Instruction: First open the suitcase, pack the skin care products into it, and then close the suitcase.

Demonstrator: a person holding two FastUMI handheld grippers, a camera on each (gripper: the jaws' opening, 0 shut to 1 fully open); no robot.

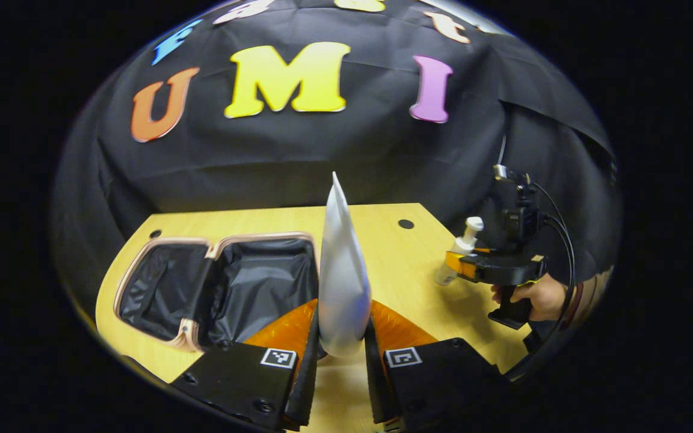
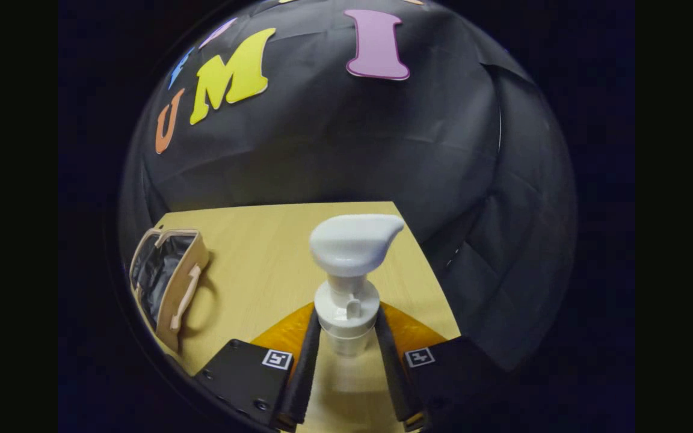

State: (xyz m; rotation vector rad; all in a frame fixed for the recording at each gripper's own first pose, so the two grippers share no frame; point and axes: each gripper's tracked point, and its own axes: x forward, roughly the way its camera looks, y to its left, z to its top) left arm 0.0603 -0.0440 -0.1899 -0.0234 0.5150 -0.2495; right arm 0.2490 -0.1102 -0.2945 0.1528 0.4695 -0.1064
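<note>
The left gripper (image 1: 341,346) is clenched on a white, flat-ended squeeze tube (image 1: 340,282), its fingers pressing the tube's rounded lower body while the thin crimped edge points up. Just to its left on the pale wooden table (image 1: 394,252) lies the open pink-trimmed suitcase (image 1: 220,288), both black-lined halves spread flat, close to the table's near-left edge. Bare tabletop stretches beyond and to the right.

The right gripper (image 2: 346,349) grasps a white pump bottle (image 2: 349,282) at its collar, the broad nozzle head standing upright above the fingers. In the left gripper view it sits near the table's right edge, held by a hand (image 1: 539,297). From the right gripper view the suitcase lies well apart, far left, with open table between.
</note>
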